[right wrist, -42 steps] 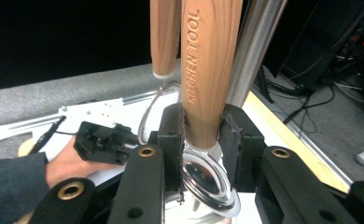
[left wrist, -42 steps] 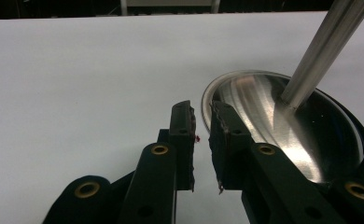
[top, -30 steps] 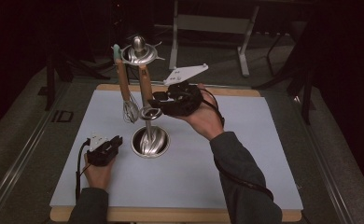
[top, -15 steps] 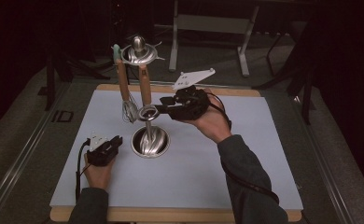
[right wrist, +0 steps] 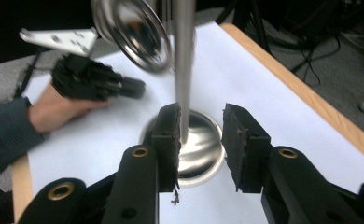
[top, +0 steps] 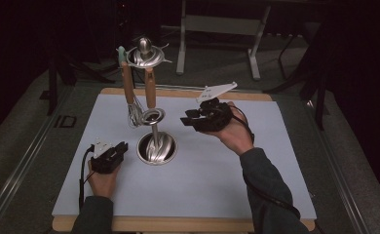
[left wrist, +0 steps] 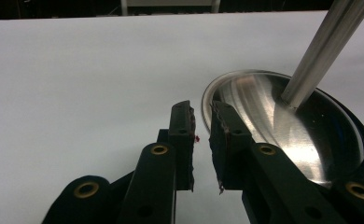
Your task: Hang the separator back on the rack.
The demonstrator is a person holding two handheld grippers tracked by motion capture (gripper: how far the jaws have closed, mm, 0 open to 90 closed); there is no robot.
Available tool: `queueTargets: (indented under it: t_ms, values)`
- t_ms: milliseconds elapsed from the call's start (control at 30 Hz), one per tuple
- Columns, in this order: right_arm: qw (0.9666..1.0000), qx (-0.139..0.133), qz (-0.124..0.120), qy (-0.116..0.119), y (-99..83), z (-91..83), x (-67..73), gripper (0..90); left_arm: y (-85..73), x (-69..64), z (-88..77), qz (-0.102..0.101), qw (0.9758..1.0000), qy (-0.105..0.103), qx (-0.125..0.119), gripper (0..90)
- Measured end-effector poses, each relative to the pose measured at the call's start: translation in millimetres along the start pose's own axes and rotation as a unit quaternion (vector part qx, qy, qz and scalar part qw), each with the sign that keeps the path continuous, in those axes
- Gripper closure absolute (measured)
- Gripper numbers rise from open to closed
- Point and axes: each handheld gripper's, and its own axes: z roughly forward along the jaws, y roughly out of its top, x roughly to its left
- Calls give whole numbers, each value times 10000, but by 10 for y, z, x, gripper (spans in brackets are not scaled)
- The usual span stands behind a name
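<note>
Gleaming steel utensil stand, wood-handled whisk hanging

Stand on mat, left of centre; mat on table. Whisk and second utensil hang from stand's top, at 11 o'clock of base. Left gripper on mat at 9 o'clock of base, just beside rim, left hand behind it. Right gripper at 2 o'clock of base, above mat, near pole. Frame beyond table at 12 o'clock.
</note>
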Motion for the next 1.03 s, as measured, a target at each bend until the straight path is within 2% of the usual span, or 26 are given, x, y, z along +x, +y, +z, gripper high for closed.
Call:
queueTargets:
  t_ms: [67,100,233,267,300,400,433,500,567,733,767,800,833,1000,1033]
  values:
    - [10000,39,40,-19,-39,3,-19,660,0,-1,0,3,10000,0,-1,792]
    - [9998,147,83,-92,-141,19,-68,658,0,-3,0,-4,10000,0,0,791]
    - [9994,247,189,-150,-300,47,-137,656,1,-3,0,0,10000,1,6,792]
    - [9994,247,189,-150,-300,47,-137,656,1,-3,0,0,10000,1,6,791]
    - [9991,270,307,-145,-388,57,-172,651,1,-3,-1,0,10000,4,7,792]
    - [9986,298,411,-152,-482,71,-206,646,1,-3,-2,8,10000,5,13,791]
    - [9979,326,531,-166,-604,89,-243,639,0,-3,-1,12,10000,7,6,792]
    - [9978,333,549,-163,-634,93,-254,635,1,-5,0,12,10000,9,8,792]
    - [9962,382,758,-215,-835,130,-308,617,0,-4,0,14,10000,8,7,791]
    - [9929,499,994,-417,-1149,174,-380,585,0,-6,0,19,10000,15,10,788]
    - [9929,499,994,-417,-1149,174,-380,585,0,-6,0,19,10000,15,10,788]
    - [9904,624,1041,-657,-1282,202,-411,581,0,-7,1,27,10000,19,7,788]
    - [9889,653,1105,-748,-1348,214,-430,579,1,-6,0,26,10000,18,9,788]
    - [9838,532,1420,-960,-1661,142,-501,547,1,-7,-1,21,10000,18,12,788]
    - [9838,532,1420,-960,-1661,142,-501,547,1,-7,-1,21,10000,18,12,787]
